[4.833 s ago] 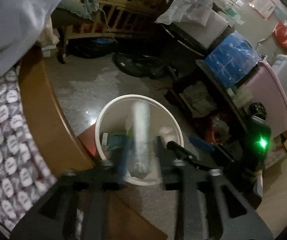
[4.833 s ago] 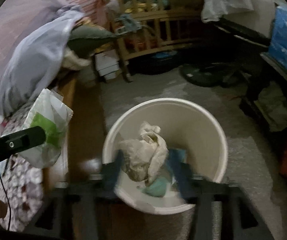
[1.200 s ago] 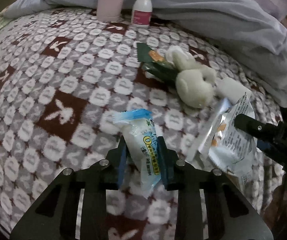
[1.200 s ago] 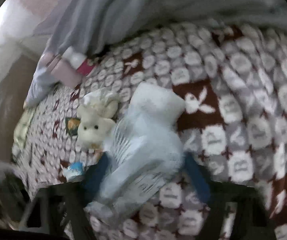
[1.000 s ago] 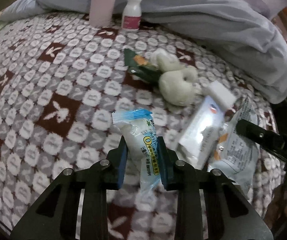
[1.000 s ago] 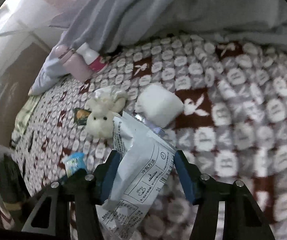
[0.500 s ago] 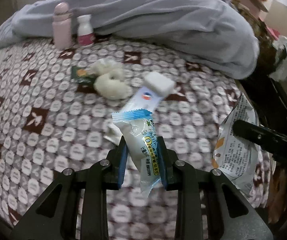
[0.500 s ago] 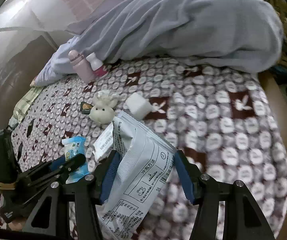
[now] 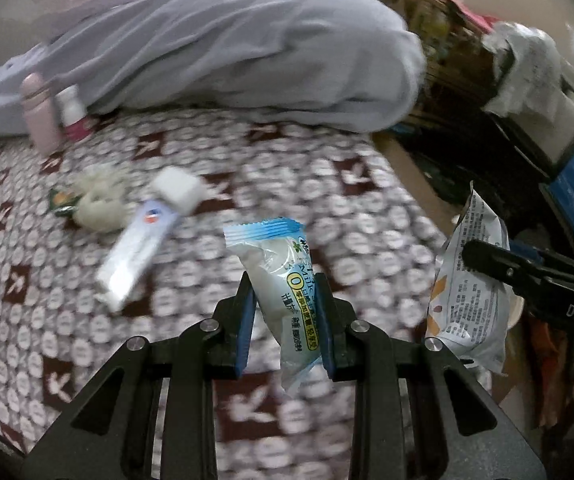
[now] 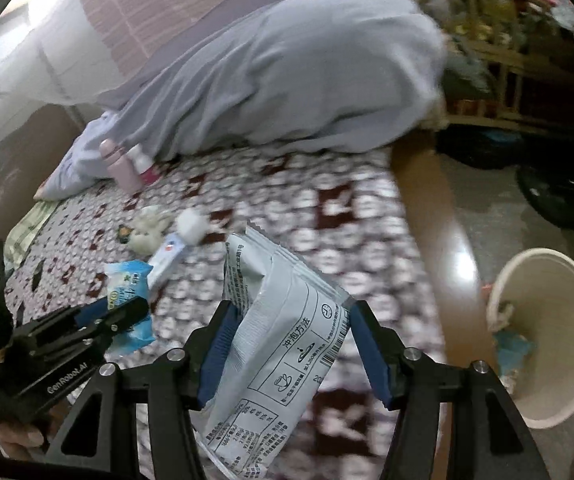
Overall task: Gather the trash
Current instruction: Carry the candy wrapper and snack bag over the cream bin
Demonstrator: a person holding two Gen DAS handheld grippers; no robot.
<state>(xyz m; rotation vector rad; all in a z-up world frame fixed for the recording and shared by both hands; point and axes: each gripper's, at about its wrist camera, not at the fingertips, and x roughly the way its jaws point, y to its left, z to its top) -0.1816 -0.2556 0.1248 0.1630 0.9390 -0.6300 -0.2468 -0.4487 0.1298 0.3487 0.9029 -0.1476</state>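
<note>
My left gripper (image 9: pixel 287 304) is shut on a blue and white snack wrapper (image 9: pixel 283 276) and holds it above the patterned bedspread (image 9: pixel 67 340). My right gripper (image 10: pixel 287 340) is shut on a white printed sachet (image 10: pixel 283 344), also held above the bed; the sachet also shows in the left wrist view (image 9: pixel 467 280). A cream waste bin (image 10: pixel 559 392) with trash inside stands on the floor at the right, past the bed's wooden edge (image 10: pixel 443 248). A white tube (image 9: pixel 135 256) and a green wrapper (image 9: pixel 61 202) lie on the bed.
A small plush toy (image 9: pixel 97 200), a white block (image 9: pixel 177 190), a pink bottle (image 9: pixel 39 120) and a white bottle (image 9: pixel 73 114) sit on the bed. A grey duvet (image 9: pixel 247 60) is heaped behind. Wooden crib and clutter stand to the right (image 10: pixel 507 60).
Both grippers have lifted their wrappers off the bed and swung right, away from the items on it. The bin has come into the right wrist view.
</note>
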